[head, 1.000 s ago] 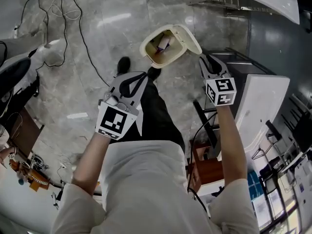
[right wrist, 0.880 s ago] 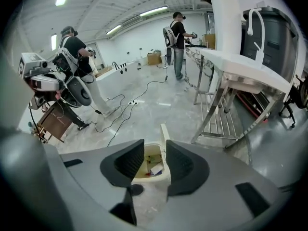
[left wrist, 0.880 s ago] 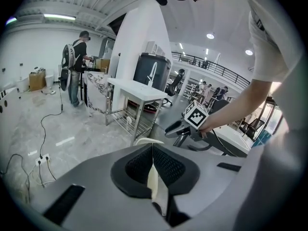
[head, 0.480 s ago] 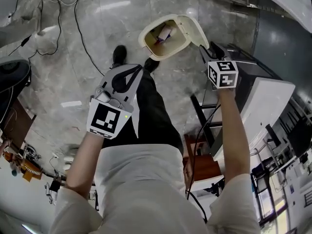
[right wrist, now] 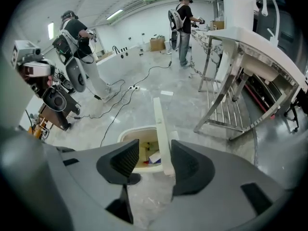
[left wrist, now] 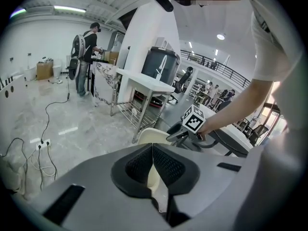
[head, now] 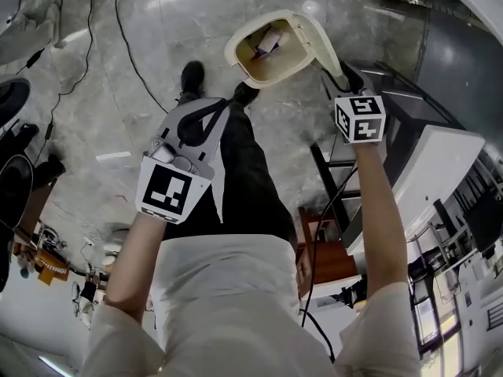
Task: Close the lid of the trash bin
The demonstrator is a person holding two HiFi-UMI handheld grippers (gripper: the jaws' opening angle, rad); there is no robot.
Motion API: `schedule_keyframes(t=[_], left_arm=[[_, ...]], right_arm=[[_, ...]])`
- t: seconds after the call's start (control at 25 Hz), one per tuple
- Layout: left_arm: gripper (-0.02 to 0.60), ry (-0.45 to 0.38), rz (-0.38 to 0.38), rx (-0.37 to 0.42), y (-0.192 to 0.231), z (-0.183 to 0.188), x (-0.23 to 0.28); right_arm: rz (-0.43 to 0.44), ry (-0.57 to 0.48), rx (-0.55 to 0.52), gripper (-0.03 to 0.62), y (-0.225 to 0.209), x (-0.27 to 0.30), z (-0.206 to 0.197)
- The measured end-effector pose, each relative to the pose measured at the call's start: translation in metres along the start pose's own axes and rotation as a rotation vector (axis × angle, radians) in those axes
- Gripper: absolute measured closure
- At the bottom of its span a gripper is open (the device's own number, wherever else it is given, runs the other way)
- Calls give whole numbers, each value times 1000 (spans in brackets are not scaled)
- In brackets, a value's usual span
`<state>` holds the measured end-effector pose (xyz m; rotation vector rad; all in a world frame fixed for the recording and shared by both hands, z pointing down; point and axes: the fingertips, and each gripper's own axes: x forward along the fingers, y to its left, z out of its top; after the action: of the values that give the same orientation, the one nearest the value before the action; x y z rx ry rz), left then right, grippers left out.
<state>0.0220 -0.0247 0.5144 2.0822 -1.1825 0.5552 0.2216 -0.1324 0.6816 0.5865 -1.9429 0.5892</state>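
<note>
Cream plastic trash bin (head: 236, 60) sits on the grey marble floor (head: 149, 61), its flat cream lid (head: 317, 39) upright, closing not yet done. The right gripper (head: 336, 75), jaws just opening, straddles the lid's edge unpinched. The left gripper (left wrist: 153, 162) is pressed together, empty.

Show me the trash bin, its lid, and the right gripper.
trash bin (head: 232, 57): head view, left rim.
lid (head: 318, 44): head view, middle of the raised panel.
right gripper (right wrist: 155, 150): right gripper view, midway between its open jaws.
</note>
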Motion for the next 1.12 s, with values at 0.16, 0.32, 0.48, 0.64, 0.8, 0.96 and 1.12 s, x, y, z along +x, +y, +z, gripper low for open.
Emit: schedule_keyframes(t=[0.16,0.32,0.48,0.64,0.8,0.96,1.12], left_arm=[[565,2,-10,-10,-1,-1,5],[565,4,-18,-23,1,-4,6],[565,12,-27,-35,3,-14,6],[565,29,-31,-48,7,-28,5],[565,39,-34,-44,13,-40,4],[565,59,-43,-45,19,-53,6],[565,72,-54,-37,24,-67,9]], right_arm=[[51,23,-53,390,27,4,-8],[89,32,-56,390,54,8,-12],[103,32,-55,390,74,16,-21],[119,38,-55,391,92,25,-27],[130,42,-50,390,108,34,-33],[143,51,-34,391,124,45,-39],[147,60,-28,390,138,60,-46]])
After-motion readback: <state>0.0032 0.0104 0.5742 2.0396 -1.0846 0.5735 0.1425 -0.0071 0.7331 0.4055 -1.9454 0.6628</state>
